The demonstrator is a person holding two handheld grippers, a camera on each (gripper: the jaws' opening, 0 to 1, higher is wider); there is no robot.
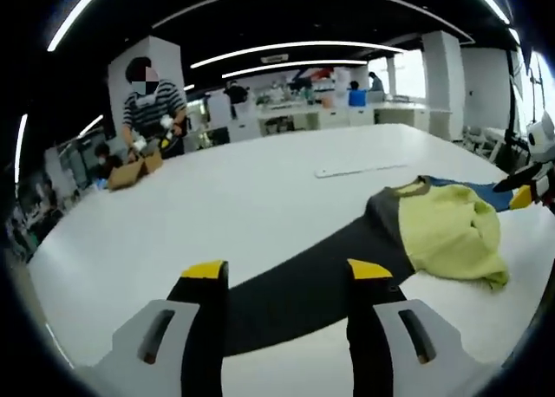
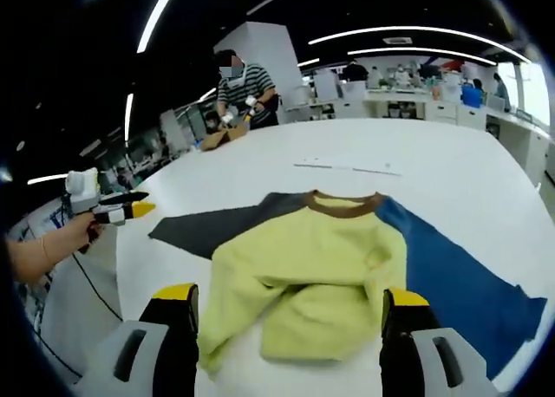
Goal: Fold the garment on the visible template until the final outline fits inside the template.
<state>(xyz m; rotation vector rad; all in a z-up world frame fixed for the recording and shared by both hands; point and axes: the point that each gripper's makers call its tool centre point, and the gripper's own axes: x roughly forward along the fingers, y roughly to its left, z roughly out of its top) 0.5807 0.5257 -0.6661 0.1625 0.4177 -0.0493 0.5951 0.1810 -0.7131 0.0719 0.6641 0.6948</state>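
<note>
A long-sleeved garment lies on the white table (image 1: 260, 189). Its yellow-green body (image 2: 303, 267) is bunched and partly folded over itself, with a brown collar (image 2: 340, 205). The dark grey sleeve (image 2: 212, 228) is spread to one side and the blue sleeve (image 2: 460, 284) to the other. My right gripper (image 2: 292, 295) is open above the near hem, its jaws wide apart. My left gripper (image 1: 288, 271) is open over the grey sleeve (image 1: 295, 284), off to the side of the body (image 1: 447, 228). The left gripper (image 2: 117, 211) is also in the right gripper view, held in a hand.
A thin flat white strip (image 1: 360, 167) lies on the table beyond the garment. A person in a striped top (image 1: 152, 111) stands at the far edge by a cardboard box (image 1: 130, 172). Desks and pillars fill the room behind.
</note>
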